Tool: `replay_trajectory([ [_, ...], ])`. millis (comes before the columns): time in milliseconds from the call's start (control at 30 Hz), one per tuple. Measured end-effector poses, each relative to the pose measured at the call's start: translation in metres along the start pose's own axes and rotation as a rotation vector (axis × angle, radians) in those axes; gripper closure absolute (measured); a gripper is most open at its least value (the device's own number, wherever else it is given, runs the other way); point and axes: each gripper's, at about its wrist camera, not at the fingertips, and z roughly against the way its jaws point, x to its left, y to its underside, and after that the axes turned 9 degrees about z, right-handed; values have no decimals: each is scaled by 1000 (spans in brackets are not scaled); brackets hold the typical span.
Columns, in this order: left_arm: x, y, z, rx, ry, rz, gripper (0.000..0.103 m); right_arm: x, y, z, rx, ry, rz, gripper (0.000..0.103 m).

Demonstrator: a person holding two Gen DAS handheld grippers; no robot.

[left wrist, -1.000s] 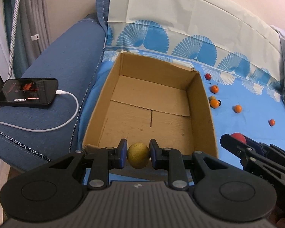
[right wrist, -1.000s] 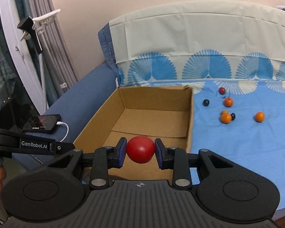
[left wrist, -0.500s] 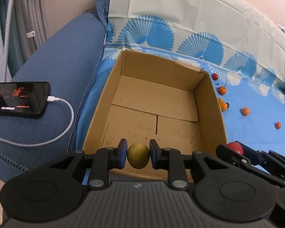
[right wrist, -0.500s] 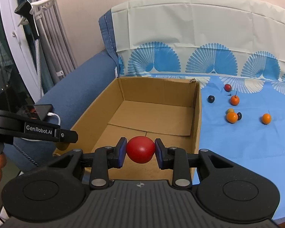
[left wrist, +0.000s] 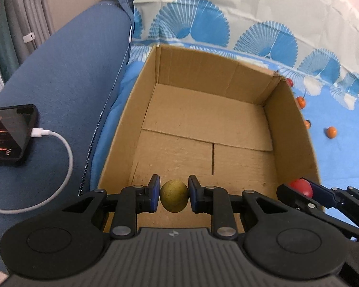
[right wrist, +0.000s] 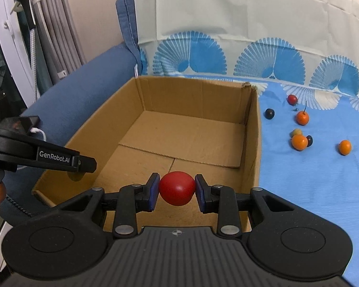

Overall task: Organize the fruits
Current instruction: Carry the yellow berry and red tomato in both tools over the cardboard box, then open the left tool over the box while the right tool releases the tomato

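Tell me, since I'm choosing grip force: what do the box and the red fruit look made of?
Box: corrugated cardboard, matte brown, with folded flaps and a frayed corner. Red fruit: smooth, slightly glossy skin with a soft highlight; real or plastic, I cannot tell. The right gripper is shut on it.

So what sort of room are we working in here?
Probably a living room at home: a blue sofa draped with a fan-print cloth, and a phone charging on its armrest.
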Motion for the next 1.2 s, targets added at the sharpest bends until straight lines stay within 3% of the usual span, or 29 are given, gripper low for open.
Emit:
replay_trajectory([
  [633, -5, -1, -73, 51, -62, -71, 75, -4, 8, -49, 60, 30, 74, 69],
  [667, -5, 0, -73, 44, -54, -75, 69, -4, 8, -49, 59, 30, 77, 69],
  [700, -5, 1, -73, 34, -46, -80, 49, -5, 7, -49, 56, 28, 76, 69],
  [767, -6, 1, -67, 13, -2, -82, 28, -5, 4, -45, 36, 26, 76, 56],
  [833, -9, 1, -59, 2, 41, -71, 14, -3, -1, -39, 14, 57, 92, 28],
  [900, -12, 0, -49, -41, -4, -61, 0, -4, -4, -30, -11, 100, 99, 22],
  [1000, -11, 1, -30, -94, -12, -70, 0, -10, -9, -9, -37, 85, 70, 10],
  [1200, -4, 16, 13, -96, -14, -36, 0, 0, -2, 37, -56, 56, 60, 5],
])
